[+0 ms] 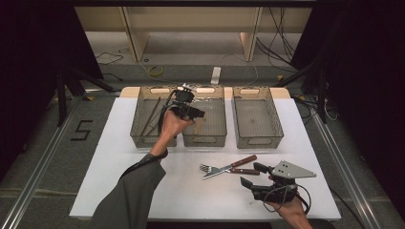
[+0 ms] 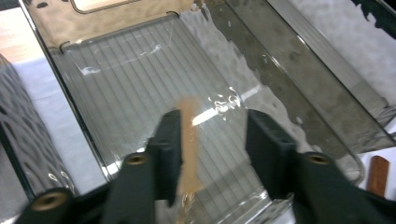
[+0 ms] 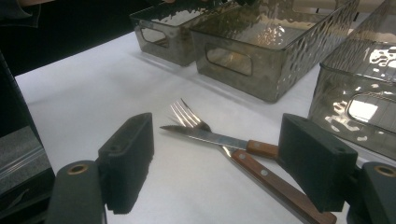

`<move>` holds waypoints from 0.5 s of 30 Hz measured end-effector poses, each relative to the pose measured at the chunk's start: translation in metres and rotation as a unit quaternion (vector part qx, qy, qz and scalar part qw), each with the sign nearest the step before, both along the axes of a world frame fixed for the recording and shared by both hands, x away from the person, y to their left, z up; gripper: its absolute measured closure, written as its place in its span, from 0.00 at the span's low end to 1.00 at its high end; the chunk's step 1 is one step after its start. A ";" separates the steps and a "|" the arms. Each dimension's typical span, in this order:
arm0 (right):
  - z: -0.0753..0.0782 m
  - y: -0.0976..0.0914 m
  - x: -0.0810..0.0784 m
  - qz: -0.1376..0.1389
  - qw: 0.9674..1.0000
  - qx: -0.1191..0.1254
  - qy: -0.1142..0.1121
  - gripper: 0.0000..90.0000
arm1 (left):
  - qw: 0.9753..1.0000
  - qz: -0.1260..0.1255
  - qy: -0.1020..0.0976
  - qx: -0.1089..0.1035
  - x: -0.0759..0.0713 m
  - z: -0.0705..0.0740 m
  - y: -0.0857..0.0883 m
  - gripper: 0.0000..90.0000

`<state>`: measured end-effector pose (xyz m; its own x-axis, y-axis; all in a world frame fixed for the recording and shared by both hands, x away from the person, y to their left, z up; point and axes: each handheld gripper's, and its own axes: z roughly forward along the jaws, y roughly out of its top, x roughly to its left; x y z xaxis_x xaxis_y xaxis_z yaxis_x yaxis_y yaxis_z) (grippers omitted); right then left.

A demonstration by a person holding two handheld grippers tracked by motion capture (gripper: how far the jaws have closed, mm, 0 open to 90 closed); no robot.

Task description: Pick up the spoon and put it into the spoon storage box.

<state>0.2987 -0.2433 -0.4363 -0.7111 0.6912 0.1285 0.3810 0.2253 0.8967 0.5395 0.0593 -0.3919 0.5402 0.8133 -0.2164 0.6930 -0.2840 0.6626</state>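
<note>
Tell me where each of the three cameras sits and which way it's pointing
High view: above the table's near edge, facing forward and down on three bins; sleeve, both hands show.
Left gripper view: rides the left gripper, looking down into the middle bin; its jaws show.
Right gripper view: rides the right gripper, facing fork and knife.
Shared: high and right views both show knife, fork, bins.

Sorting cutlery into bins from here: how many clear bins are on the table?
3, side by side along the table's far edge: left bin holding dark sticks, middle bin under the left gripper, right bin with nothing visible inside. None seems hidden.
</note>
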 end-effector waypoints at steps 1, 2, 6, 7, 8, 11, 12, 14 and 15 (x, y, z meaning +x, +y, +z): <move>0.000 0.000 0.000 0.000 1.000 0.000 0.000 0.31 | 1.000 0.000 0.001 -0.002 0.000 0.001 0.000 0.52; 0.000 0.000 0.000 0.000 1.000 0.000 0.000 0.31 | 1.000 0.000 0.004 -0.006 -0.001 0.002 0.000 0.48; 0.000 0.000 0.000 -0.001 1.000 0.000 0.000 0.31 | 1.000 -0.008 0.004 -0.013 -0.005 0.008 0.002 0.39; 0.000 0.000 0.000 -0.002 1.000 0.000 0.000 0.31 | 1.000 -0.010 0.002 -0.018 -0.008 0.010 0.004 0.38; 0.000 0.000 0.000 -0.002 1.000 0.001 0.000 0.31 | 1.000 -0.011 0.001 -0.022 -0.010 0.011 0.005 0.37; 0.000 0.000 0.000 -0.002 1.000 -0.002 -0.001 0.31 | 0.999 -0.014 0.000 -0.040 -0.018 0.015 0.013 0.34; 0.000 0.000 0.000 -0.001 1.000 -0.002 0.000 0.31 | 0.999 -0.016 0.000 -0.045 -0.022 0.016 0.016 0.34; -0.001 0.001 0.001 -0.002 1.000 -0.002 -0.001 0.31 | 0.999 -0.021 -0.003 -0.046 -0.029 0.017 0.022 0.32; -0.001 0.001 0.001 -0.002 1.000 -0.003 0.000 0.31 | 0.999 -0.021 -0.005 -0.048 -0.033 0.018 0.026 0.31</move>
